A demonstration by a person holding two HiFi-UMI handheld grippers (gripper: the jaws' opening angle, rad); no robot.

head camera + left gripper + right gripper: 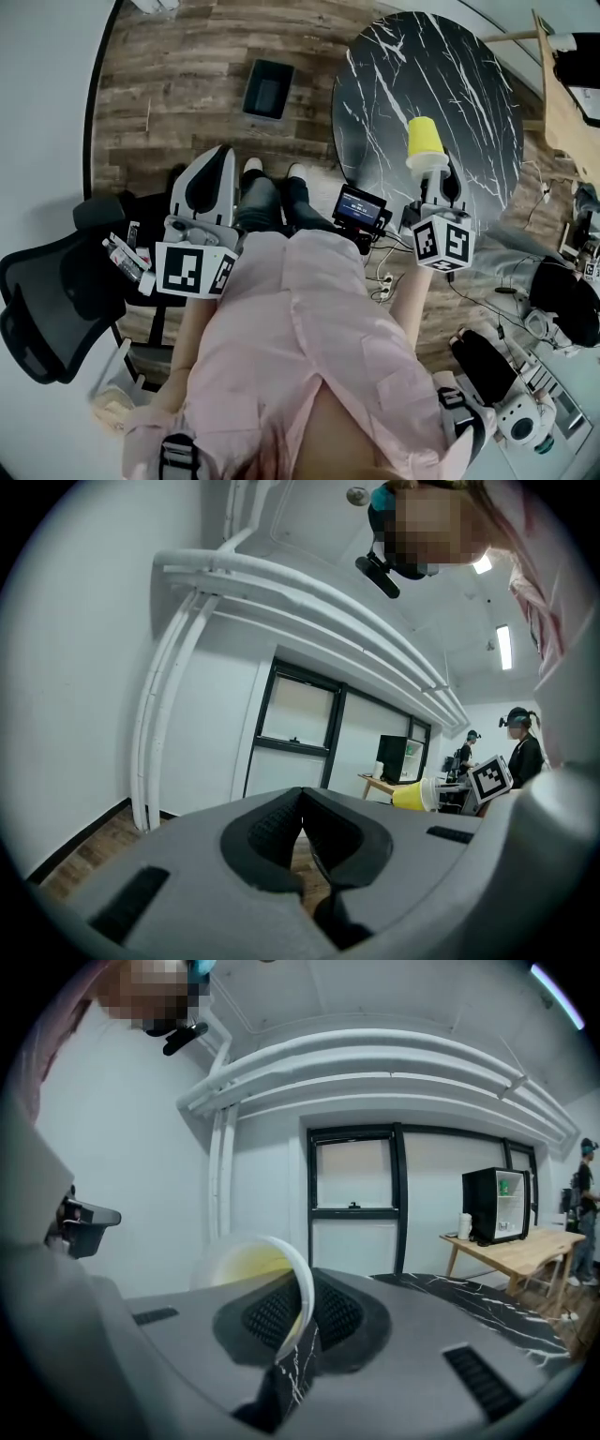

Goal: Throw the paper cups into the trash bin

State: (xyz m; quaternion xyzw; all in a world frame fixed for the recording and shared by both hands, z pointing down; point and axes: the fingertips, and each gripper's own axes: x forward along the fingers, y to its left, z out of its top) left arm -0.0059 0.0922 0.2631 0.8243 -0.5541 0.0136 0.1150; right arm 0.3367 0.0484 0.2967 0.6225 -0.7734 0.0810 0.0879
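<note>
1. Wood-plank floor (187, 75); a dark rectangular trash bin (268, 89) stands on it.
2. Round black marble table (412, 84) stands near the bin; a black office chair (47, 300) well apart, left.

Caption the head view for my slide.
Right claw holds a yellow paper cup above the marble table; trash bin stands on the floor.

Floor (178, 84): grey-brown wood planks. Round black table (450, 84) on it, white marble veining. Black office chair (47, 300) at far left of head view. Walls (141, 1147) white. Bundle of white pipes (375, 1058) up one wall, then along under ceiling. Dark-framed window (354, 1185) beneath pipes. Light wooden table (506, 1249) off to right, black cabinet (495, 1206) on top. Strip light (504, 647) lit on ceiling.
</note>
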